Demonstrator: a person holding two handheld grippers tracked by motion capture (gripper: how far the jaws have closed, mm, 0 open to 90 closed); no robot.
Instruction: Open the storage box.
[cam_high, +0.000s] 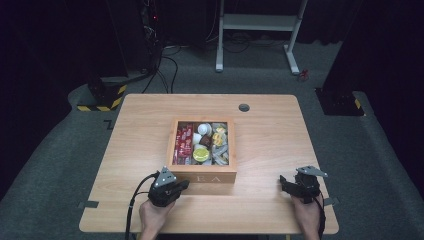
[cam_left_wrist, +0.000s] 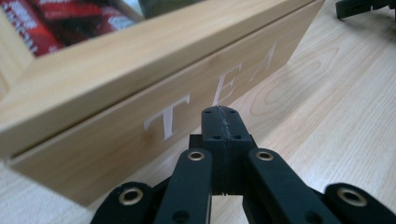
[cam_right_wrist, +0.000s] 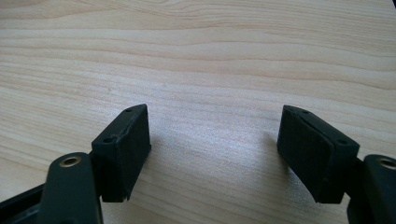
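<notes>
A wooden tea box (cam_high: 204, 175) lettered "TEA" on its front stands open-topped at the table's middle, holding red packets (cam_high: 184, 141), a yellow-lidded pot (cam_high: 201, 153) and several wrapped sachets. My left gripper (cam_high: 184, 185) rests on the table just in front of the box's near wall (cam_left_wrist: 140, 107), jaws pressed together with nothing between them (cam_left_wrist: 220, 112). My right gripper (cam_high: 283, 182) lies near the front right of the table, jaws wide apart over bare wood (cam_right_wrist: 212, 135).
The wooden table (cam_high: 270, 135) has a round cable grommet (cam_high: 244, 107) at the back. A white desk frame (cam_high: 257, 30) and cables stand on the grey floor beyond. Yellow-black striped bases (cam_high: 107, 95) sit at far left.
</notes>
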